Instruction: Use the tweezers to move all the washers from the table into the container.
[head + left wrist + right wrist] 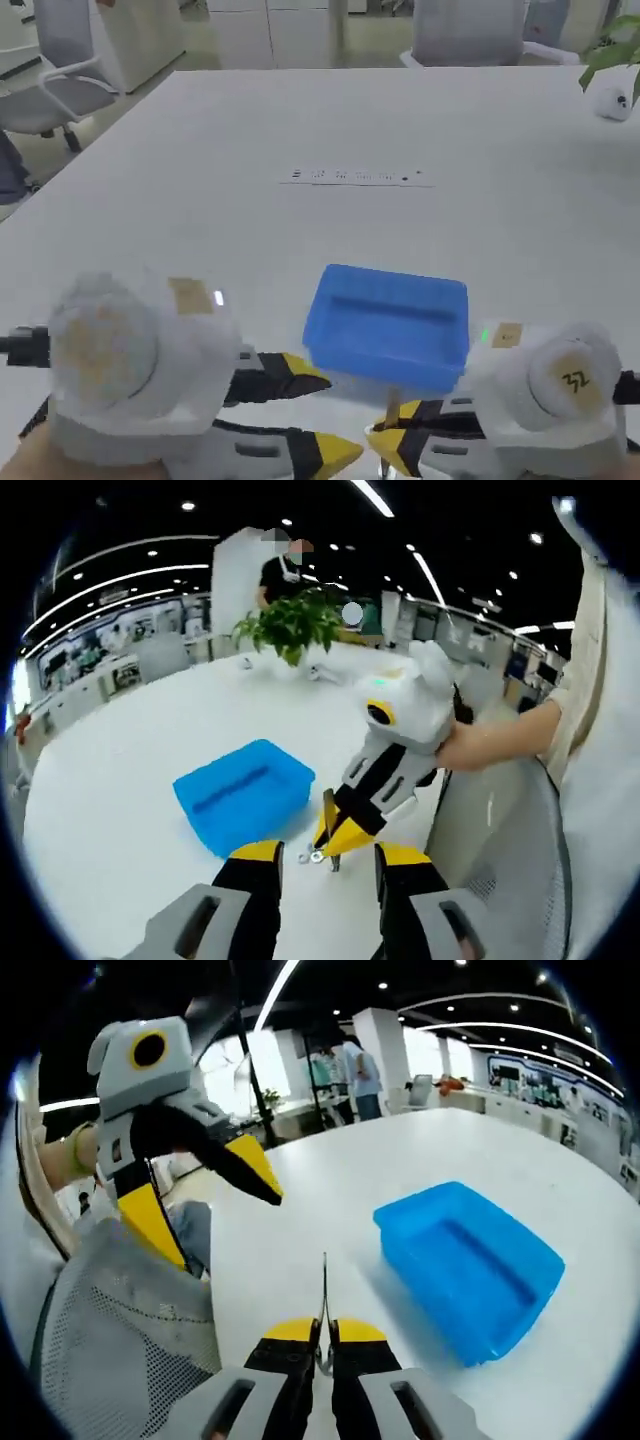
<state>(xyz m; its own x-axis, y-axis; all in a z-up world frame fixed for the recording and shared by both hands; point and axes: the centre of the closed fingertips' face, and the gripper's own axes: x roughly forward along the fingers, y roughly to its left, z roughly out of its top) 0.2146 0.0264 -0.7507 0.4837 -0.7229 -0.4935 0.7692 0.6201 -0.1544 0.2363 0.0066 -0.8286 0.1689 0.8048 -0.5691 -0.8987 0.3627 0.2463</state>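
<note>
Two tools were held close together at the near edge of a white tabletop (400, 150). The right tool (322, 1332) was clamped on a pair of tweezers (323, 1285), and the left tool (328, 854) hovered just beside it, jaws apart and holding nothing. The blue container (470, 1265) lay ahead and to the right of the tweezers' tips, nearer the right tool than the left. The tweezers' long axis ran forward along the right tool's jaws. The left gripper view caught a small metal ring, seemingly a washer (309, 857), at the tweezers' tips, too small to tell whether pinched or lying on the tabletop. The right gripper view, looking down the tweezers' length, showed instead the bare stretch of tabletop between tips and container. The next move appeared to call for a short carry rightward over the container's rim.
</note>
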